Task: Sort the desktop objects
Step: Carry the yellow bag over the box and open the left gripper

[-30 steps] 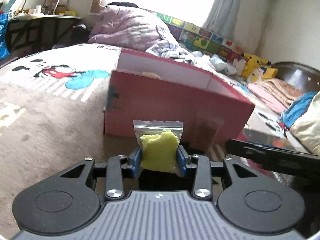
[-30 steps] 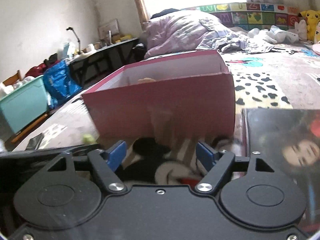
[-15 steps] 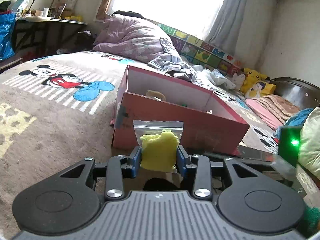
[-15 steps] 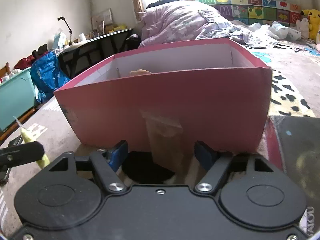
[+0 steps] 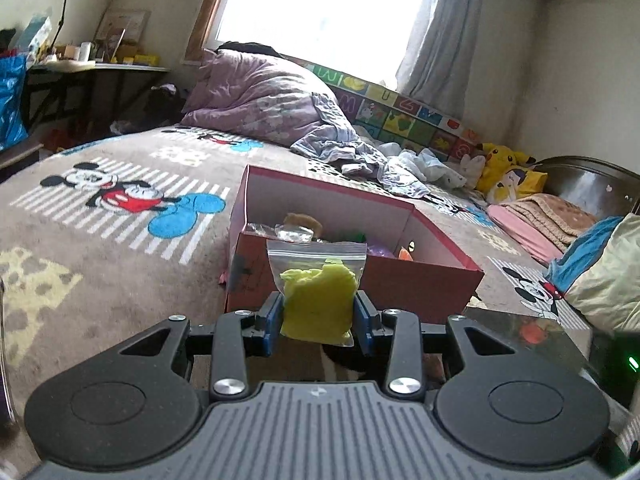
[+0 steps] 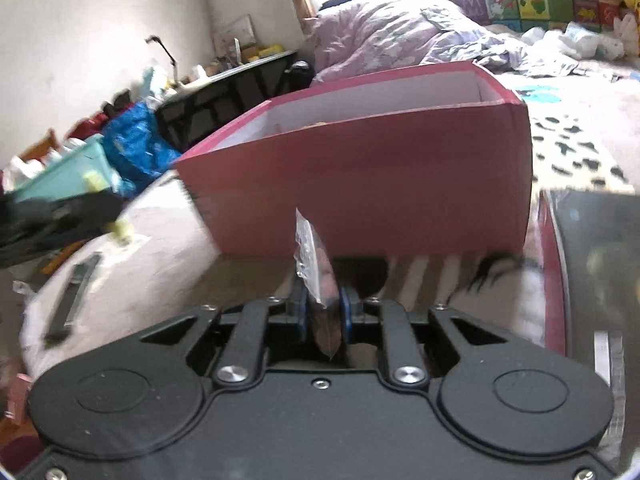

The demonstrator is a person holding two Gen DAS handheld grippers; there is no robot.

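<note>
My left gripper [image 5: 318,320] is shut on a clear zip bag of yellow stuff [image 5: 318,300], held above the bed just short of the near wall of the pink box [image 5: 400,280]. Several small items lie inside that box. In the right wrist view my right gripper [image 6: 323,312] is shut on a small clear bag with brownish contents [image 6: 314,272], held edge-on before the pink box [image 6: 372,192]. The left gripper with its yellow bag [image 6: 124,230] shows blurred at the left edge.
A Mickey-print blanket [image 5: 120,208] covers the bed. A dark glossy book or tray [image 6: 600,264] lies right of the box. A purple duvet [image 5: 264,100], loose clothes and plush toys [image 5: 508,172] lie beyond; a desk [image 5: 92,68] stands at far left.
My left gripper rose, so the box's inside now shows. My right gripper, open half a second ago, has shut on the small clear bag in front of the box.
</note>
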